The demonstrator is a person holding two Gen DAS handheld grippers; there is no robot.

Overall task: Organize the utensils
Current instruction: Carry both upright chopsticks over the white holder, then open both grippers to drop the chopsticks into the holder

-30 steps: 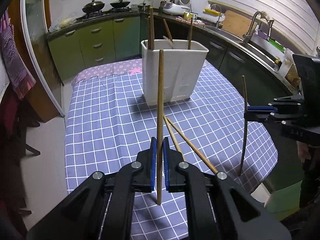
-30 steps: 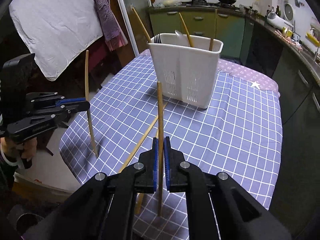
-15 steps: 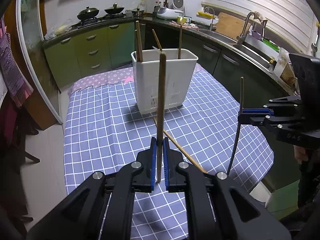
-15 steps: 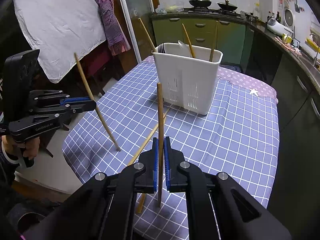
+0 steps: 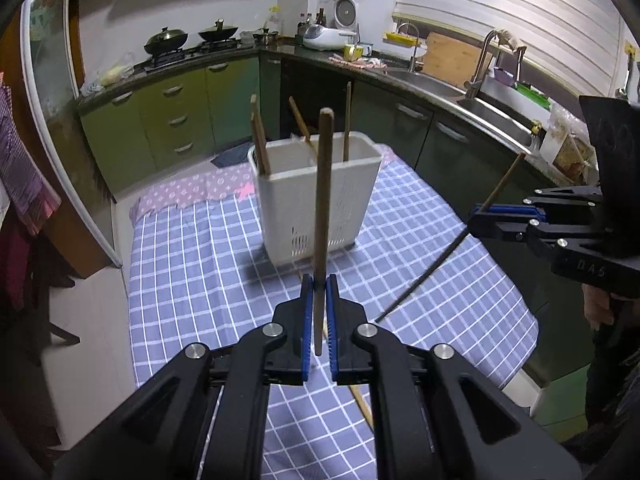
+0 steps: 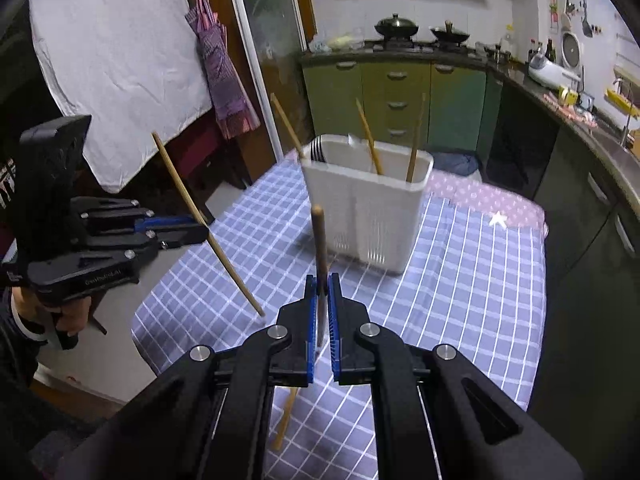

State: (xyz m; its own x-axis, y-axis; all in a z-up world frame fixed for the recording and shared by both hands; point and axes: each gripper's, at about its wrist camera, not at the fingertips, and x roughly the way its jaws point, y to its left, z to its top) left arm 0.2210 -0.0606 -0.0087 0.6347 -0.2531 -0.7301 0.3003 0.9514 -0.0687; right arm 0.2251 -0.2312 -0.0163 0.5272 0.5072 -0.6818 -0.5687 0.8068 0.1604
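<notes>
We hold one chopstick in each tool, and both have come up off the bench over the last second. The left tool [image 5: 319, 312] is clamped on a stick [image 5: 322, 216] that stands nearly upright between its blue pads; a second ago its lower end sat close to the cloth [image 5: 192, 264], and now it hangs clear above it. The right tool [image 6: 322, 312] is clamped on its own stick [image 6: 319, 248], which has tilted since then and also hangs free of the cloth. The white caddy [image 5: 316, 204] stands toward the far edge of the bench, with several sticks already leaning in its compartments. At least one loose stick [image 6: 285, 424] lies on the cloth near the bench's near edge, partly hidden under our tools. With both sticks lifted, we judge the pick-up done and the carry to the caddy begun. Next we need to bring each stick over the rim and lower it in, watching that the two long sticks do not knock together or strike those already standing there.
</notes>
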